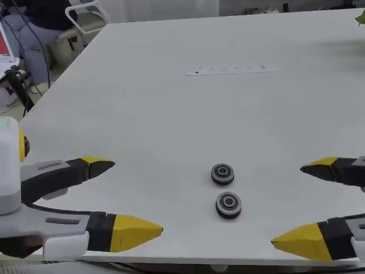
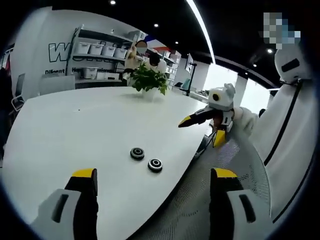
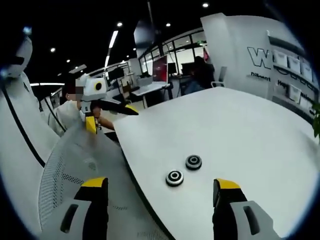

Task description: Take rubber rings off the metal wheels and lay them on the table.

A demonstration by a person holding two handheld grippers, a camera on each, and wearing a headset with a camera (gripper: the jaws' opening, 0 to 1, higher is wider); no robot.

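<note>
Two metal wheels with black rubber rings lie flat on the white table near its front edge: the farther wheel (image 1: 222, 174) and the nearer wheel (image 1: 228, 205), a small gap between them. In the left gripper view they are the farther wheel (image 2: 137, 153) and the nearer wheel (image 2: 155, 165); in the right gripper view the farther wheel (image 3: 193, 162) and the nearer wheel (image 3: 174, 178). My left gripper (image 1: 137, 197) is open at the left, apart from the wheels. My right gripper (image 1: 288, 205) is open at the right, also apart. Nothing is between either pair of jaws.
The white table (image 1: 171, 114) stretches far back, with a flush cable strip (image 1: 231, 70) at its middle. A potted plant (image 2: 148, 80) stands at the far end. A white chair (image 1: 85, 17) and a seated person are at the back left. The table's front edge runs just below the grippers.
</note>
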